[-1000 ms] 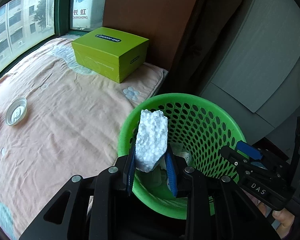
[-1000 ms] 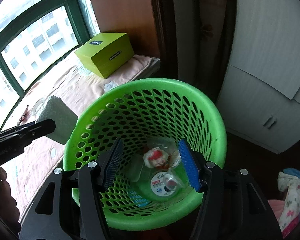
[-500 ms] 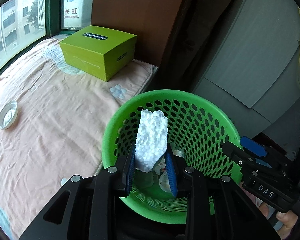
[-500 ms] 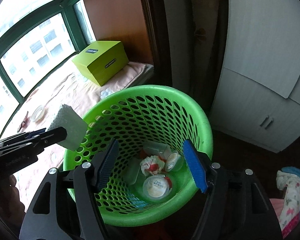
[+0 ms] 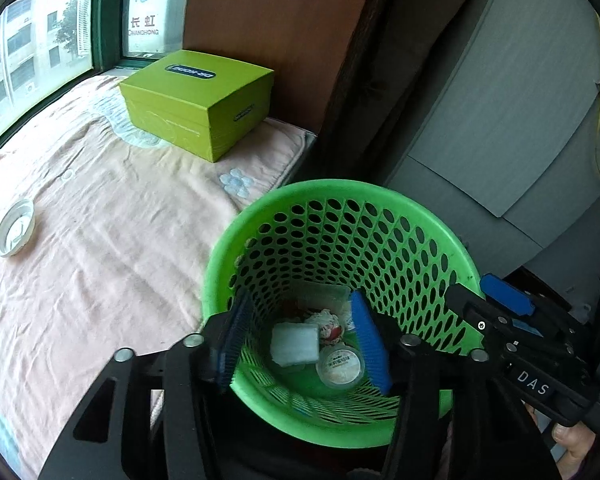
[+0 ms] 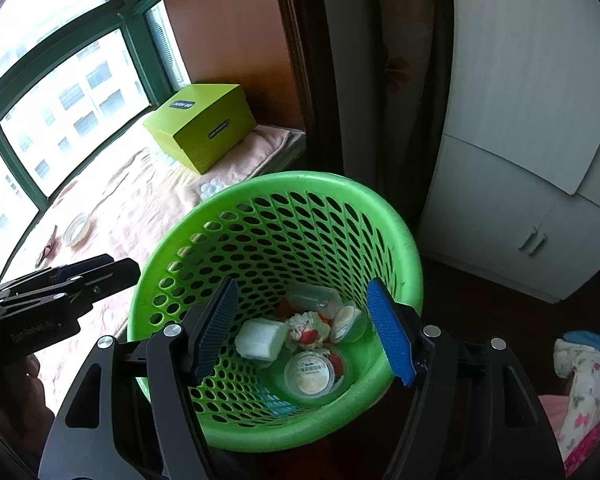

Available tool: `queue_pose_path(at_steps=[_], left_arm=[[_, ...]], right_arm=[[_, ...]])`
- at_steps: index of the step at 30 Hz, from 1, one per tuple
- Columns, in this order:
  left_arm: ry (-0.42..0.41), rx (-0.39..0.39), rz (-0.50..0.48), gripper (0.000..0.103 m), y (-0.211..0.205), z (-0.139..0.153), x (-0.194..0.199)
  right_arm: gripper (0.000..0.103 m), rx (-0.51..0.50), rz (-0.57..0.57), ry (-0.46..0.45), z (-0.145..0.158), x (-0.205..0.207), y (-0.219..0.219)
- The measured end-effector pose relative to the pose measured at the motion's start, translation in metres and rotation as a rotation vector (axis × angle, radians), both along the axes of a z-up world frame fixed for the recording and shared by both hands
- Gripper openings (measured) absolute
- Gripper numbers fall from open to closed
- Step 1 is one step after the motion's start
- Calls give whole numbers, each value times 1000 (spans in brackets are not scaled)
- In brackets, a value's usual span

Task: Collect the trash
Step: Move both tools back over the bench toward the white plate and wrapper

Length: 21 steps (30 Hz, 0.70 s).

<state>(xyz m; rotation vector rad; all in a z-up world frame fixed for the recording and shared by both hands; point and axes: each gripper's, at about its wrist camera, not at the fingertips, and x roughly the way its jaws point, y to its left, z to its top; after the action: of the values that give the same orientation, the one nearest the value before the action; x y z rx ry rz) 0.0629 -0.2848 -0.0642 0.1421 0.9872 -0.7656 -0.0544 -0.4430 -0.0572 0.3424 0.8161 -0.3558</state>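
1. The foam (image 5: 295, 345) lay on the floor of the basket (image 5: 340, 196), a white block among the other trash; in the right view it (image 6: 260, 338) sat toward the basket's left inner wall.
2. Just beside the foam were a round lidded cup (image 5: 339, 365), a crumpled red-and-white wrapper (image 5: 327, 322) and a clear plastic tub (image 6: 312, 298) farther back; a second small cup (image 6: 346, 322) leaned by the wrapper.
3. The left gripper (image 5: 304, 340) hung over the basket mouth with its jaws spread wide and nothing between them, the foam showing in the gap far below.
4. The right gripper (image 6: 304, 328) also stood above the basket, jaws apart and empty, one blue pad on each side of the trash.
5. In the left view the right gripper's body (image 5: 512, 344) crossed the basket's near right rim; in the right view the left gripper (image 6: 60, 288) reached in just outside the basket's left rim.
6. The basket's perforated wall was green, and its rim (image 6: 284, 178) stood close against the edge of the bed (image 5: 100, 240).
7. On the bed, well apart from the basket, a yellow-green box (image 5: 196, 100) sat by the window (image 6: 60, 92).
8. A small white lid (image 5: 14, 228) lay on the pink sheet, far to the basket's left.
9. To the basket's right stood a pale cabinet (image 6: 520, 200), and a floral cloth (image 6: 580, 368) showed near the basket's lower right.
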Motion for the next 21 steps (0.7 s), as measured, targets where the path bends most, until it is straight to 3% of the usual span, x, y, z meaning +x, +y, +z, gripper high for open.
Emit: queue_pose_path(at_steps=[7,12,21], left_arm=[[-6,-8,49,60,19,6,10],[-14,-13,97,64,39,10,19],[-24,-7,231,74,96,13,42]], right_arm=[[68,7,31,-2,2,11,10],[75,0,69,-7,4,25,24],[77,2,180,-6,5,65,64]])
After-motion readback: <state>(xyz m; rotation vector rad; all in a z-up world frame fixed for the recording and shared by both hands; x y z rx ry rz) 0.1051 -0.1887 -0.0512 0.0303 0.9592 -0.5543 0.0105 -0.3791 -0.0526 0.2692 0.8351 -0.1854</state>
